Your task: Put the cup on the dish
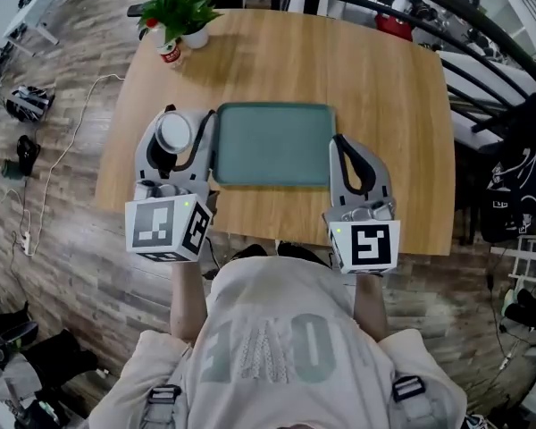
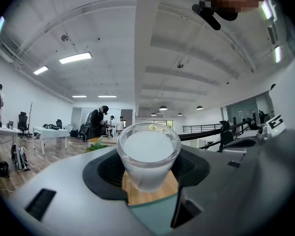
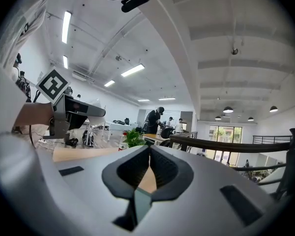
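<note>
L gripper [image 1: 175, 123] is gripping the cup [image 2: 147, 154], pads pressing in on both sides of it, per the L gripper view. The cup is sitting upright, mouth up, so its long axis is running vertical and square across the jaws. It's hanging over bare table [image 1: 375, 79], just beside the dish's [image 1: 272, 143] left edge, not over it yet. Can't tell if the base is touching the wood or riding just above.

Here's what matters: the dish is lying directly to the R of the cup, near side almost touching the L gripper's inner jaw. So I'm reading the next move as a short sideways carry to the R, w/ the cup kept level, then a set-down on the flat green middle.

R gripper [image 3: 148, 163] is parked at the dish's R edge, jaws closed on nothing, tips meeting. It's the far one from the cup, so this is looking like the L's job.
</note>
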A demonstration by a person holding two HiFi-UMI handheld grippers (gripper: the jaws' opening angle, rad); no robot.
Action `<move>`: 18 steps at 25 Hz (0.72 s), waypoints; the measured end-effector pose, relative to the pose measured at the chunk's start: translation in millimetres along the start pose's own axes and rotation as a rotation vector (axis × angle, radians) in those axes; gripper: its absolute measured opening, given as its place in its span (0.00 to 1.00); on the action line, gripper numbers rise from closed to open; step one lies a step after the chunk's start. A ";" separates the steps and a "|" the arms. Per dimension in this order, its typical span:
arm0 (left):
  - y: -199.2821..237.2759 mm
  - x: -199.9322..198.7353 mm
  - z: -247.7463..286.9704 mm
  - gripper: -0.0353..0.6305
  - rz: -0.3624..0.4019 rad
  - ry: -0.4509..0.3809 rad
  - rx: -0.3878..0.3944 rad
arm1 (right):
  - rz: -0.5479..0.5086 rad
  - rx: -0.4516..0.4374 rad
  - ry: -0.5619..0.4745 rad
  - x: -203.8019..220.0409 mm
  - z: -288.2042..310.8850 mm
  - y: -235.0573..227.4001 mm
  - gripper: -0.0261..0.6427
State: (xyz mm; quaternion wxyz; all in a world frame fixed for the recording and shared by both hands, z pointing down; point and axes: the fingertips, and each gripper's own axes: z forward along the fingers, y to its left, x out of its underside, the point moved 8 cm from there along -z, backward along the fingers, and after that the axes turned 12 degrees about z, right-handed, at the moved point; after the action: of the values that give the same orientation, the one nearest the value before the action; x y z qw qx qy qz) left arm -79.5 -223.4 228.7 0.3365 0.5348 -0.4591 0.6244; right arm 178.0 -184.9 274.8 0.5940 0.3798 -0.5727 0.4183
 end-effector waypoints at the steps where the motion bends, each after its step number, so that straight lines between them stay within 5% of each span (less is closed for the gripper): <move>1: -2.3 0.4 5.8 0.44 -0.004 0.009 -0.002 | -0.003 -0.016 0.010 1.9 6.5 -6.0 0.07; 9: 8.0 8.6 42.1 0.44 0.040 0.085 -0.016 | 0.019 -0.064 0.011 -0.6 57.8 -16.2 0.07; 18: 8.6 16.9 82.4 0.44 0.076 0.119 0.062 | 0.024 -0.025 0.059 9.0 79.6 -26.7 0.07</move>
State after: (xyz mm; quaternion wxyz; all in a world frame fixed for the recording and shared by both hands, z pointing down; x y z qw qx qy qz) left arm -61.2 -304.5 243.9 0.3224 0.4890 -0.4386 0.6816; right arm 174.0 -268.1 288.9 0.6103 0.3531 -0.5646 0.4291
